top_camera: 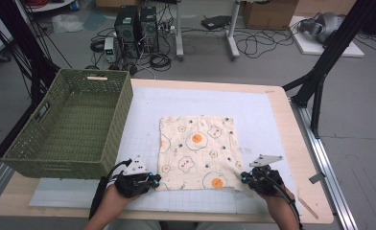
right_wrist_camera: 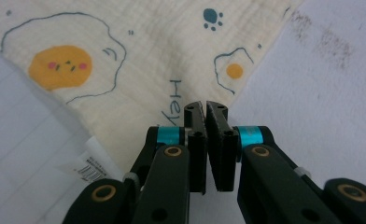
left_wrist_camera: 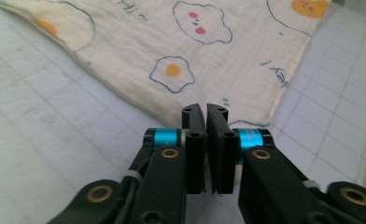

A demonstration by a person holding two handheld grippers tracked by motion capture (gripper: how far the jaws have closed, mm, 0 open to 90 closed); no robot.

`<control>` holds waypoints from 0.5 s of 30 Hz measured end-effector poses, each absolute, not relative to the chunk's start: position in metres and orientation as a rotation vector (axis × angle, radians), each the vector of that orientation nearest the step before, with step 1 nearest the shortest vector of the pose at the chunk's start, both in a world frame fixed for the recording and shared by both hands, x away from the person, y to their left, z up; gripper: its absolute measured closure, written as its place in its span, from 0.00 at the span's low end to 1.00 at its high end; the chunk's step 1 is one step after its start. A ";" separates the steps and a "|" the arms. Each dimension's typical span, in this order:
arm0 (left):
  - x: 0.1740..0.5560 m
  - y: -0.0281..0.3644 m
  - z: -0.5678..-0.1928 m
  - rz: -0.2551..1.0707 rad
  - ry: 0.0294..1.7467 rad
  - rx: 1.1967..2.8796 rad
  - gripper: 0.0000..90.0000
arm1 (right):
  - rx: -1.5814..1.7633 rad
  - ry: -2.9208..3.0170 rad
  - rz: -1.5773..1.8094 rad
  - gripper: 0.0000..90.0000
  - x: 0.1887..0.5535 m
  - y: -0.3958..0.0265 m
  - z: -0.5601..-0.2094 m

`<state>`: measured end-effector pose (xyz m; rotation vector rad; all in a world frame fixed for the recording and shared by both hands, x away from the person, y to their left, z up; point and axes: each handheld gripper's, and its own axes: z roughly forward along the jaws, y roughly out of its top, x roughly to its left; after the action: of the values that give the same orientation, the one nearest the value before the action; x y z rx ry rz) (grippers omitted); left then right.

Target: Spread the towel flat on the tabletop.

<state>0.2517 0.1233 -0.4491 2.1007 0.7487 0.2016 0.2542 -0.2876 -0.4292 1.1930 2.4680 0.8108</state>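
Both grippers, left gripper (left_wrist_camera: 205, 112) and right gripper (right_wrist_camera: 205, 108), had fingers clenched on the egg-print cloth's (top_camera: 198, 148) near corners; lifting evenly mattered.

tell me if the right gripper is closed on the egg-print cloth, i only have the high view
observer: right gripper jaws are shut, tips at the near corner of the egg-print cloth; whether fabric is pinched i can't confirm
operator: and the left one
observer: left gripper jaws are together too, tips at the cloth's edge
operator: anything by that right corner
observer: a white printed label sticks out from the cloth's edge, beside the jaws
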 end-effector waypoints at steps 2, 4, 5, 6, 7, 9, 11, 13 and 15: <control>0.256 0.125 -0.450 0.231 0.792 2.083 0.70 | 1.184 2.487 0.813 0.93 0.252 -0.290 -0.428; 0.262 0.132 -0.449 0.267 0.859 2.041 0.61 | 1.197 2.467 0.852 0.85 0.252 -0.292 -0.430; 0.264 0.134 -0.448 0.284 0.886 2.015 0.58 | 1.200 2.453 0.879 0.79 0.253 -0.293 -0.430; 0.267 0.137 -0.447 0.294 0.908 1.987 0.58 | 1.202 2.437 0.901 0.74 0.253 -0.293 -0.430; 0.270 0.139 -0.446 0.300 0.927 1.959 0.58 | 1.207 2.409 0.928 0.69 0.253 -0.293 -0.430; 0.276 0.141 -0.444 0.317 0.959 1.916 0.59 | 1.197 2.351 0.974 0.66 0.254 -0.291 -0.428; 0.283 0.138 -0.444 0.310 0.957 1.911 0.61 | 1.178 2.320 1.028 0.67 0.255 -0.285 -0.427; 0.287 0.131 -0.446 0.304 0.940 1.930 0.64 | 1.133 2.327 1.087 0.70 0.256 -0.276 -0.426; 0.290 0.123 -0.448 0.294 0.923 1.954 0.65 | 1.117 2.344 1.105 0.73 0.258 -0.268 -0.428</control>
<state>0.2897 0.1230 -0.4480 1.9540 0.9227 0.2939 0.2576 -0.2677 -0.4281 1.1171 2.3442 1.1046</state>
